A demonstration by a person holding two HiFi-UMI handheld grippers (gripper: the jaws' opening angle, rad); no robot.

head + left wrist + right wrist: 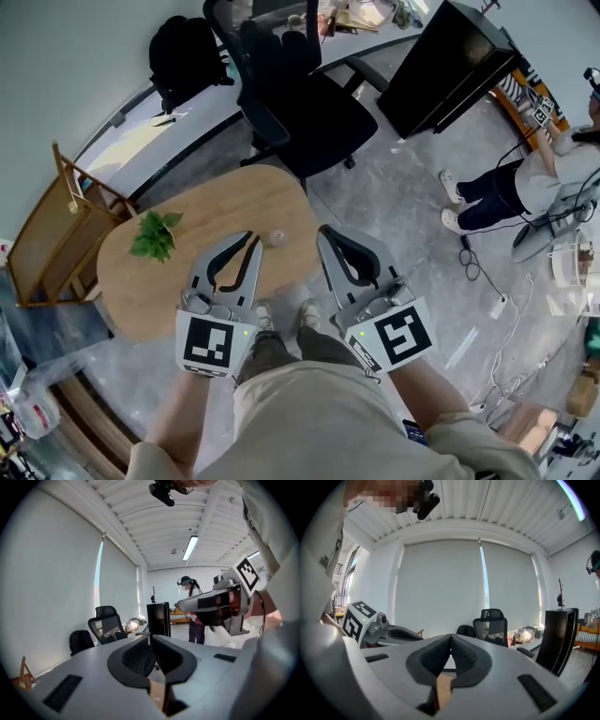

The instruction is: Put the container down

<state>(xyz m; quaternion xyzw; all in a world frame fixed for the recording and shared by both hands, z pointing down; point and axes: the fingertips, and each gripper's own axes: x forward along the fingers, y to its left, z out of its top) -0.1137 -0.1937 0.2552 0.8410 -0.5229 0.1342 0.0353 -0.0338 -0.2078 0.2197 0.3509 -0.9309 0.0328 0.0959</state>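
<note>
A small clear container (275, 238) stands on the oval wooden table (187, 281) near its right edge, free of both grippers. My left gripper (253, 238) hovers just left of it with the jaws shut and nothing between them; in the left gripper view the fingertips (150, 637) meet and point across the room. My right gripper (323, 231) hangs past the table's right edge, over the floor, also shut and empty. Its pads (451, 635) touch in the right gripper view. The container does not show in either gripper view.
A green potted plant (155, 234) sits on the table's left part. A black office chair (300, 103) stands behind the table, a wooden rack (56, 225) to its left. A black cabinet (450, 66), a person (525, 183) and floor cables (497, 300) are at the right.
</note>
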